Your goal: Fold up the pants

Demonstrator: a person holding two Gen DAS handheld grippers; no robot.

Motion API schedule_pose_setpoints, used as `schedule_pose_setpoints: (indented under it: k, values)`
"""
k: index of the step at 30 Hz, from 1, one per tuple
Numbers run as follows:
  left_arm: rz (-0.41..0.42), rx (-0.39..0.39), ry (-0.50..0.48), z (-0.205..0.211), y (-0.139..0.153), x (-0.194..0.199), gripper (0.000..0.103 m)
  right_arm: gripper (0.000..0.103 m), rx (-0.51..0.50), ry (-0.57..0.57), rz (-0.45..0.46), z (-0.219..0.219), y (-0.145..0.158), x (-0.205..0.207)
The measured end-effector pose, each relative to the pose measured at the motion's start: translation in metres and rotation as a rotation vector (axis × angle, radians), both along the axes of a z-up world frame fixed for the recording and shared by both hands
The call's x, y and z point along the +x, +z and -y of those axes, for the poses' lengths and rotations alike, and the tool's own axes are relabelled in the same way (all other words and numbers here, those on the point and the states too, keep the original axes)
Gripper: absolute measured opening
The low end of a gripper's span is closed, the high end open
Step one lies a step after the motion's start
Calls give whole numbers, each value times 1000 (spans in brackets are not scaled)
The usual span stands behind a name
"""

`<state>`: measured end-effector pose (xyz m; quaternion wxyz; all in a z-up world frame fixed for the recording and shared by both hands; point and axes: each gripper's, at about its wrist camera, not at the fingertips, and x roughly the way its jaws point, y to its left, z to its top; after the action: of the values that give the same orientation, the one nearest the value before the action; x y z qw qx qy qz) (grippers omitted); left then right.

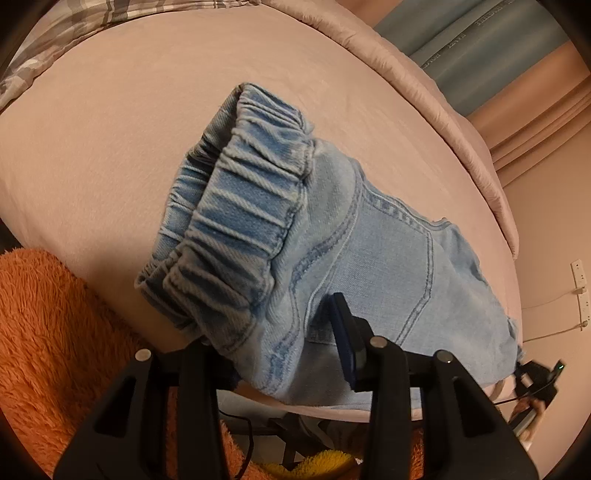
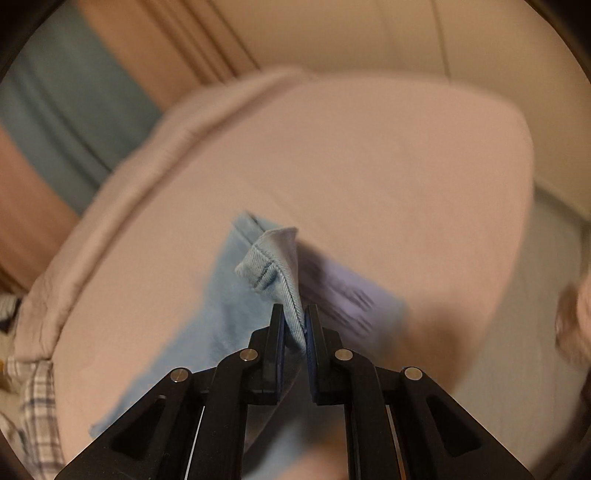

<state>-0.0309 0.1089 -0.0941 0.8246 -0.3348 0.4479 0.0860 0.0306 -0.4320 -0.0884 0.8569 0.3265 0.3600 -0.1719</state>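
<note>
Light blue denim pants [image 1: 332, 236] lie on the pink bed sheet [image 1: 129, 147], elastic waistband [image 1: 236, 206] towards the left, back pocket facing up. My left gripper [image 1: 280, 332] is open, its jaws wide apart astride the near edge of the pants below the waistband; the left finger is hidden under the cloth. My right gripper [image 2: 294, 317] is shut on a hem corner of a pants leg [image 2: 275, 262] and holds it raised above the sheet. The rest of that leg [image 2: 207, 310] trails blurred down to the left.
An orange fuzzy blanket [image 1: 55, 332] lies at the bed's near left edge. A plaid quilt [image 1: 74, 33] sits at the far left. A folded pink cover [image 1: 443, 110] rims the far side of the bed. Wall and curtains stand beyond it.
</note>
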Motion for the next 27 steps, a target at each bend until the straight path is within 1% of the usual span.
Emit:
schedule_pose_setpoints:
  k: [1,3,5,9,10,12,15,16,17,19,23,27]
  values:
    - [-3,2,-2,1,0,1,42,11,43,-6,-32,6,-16,-4]
    - [-6,8,-4,2,0,3,44,11,85,-5,-26,5,-24,-7]
    - [-5,8,-4,4,0,5,48,11,91,-6,-22,5,-24,-8]
    - [-8,18,-2,8,1,7,50,11,86,-17,-47,2,-20,-9]
    - [-6,16,-1,8,0,7,50,11,86,-14,-50,8,-19,-5]
    - [-1,6,2,7,-1,7,50,12,81,-13,-52,15,-15,-12]
    - [18,-39,23,2,-3,4,50,20,60,-18,-58,14,-11,-10]
    - [25,-56,28,0,-4,3,50,26,50,-21,-60,14,-11,-11]
    - [28,-66,29,-1,-4,2,50,34,39,-25,-55,13,-7,-14]
    - [35,-85,31,-3,-5,2,50,43,27,-35,-40,13,-3,-20]
    - [34,-96,31,-5,-4,1,50,43,27,-44,-14,18,1,-22]
    - [33,-108,37,-8,-4,0,50,43,30,-55,-14,21,-1,-24]
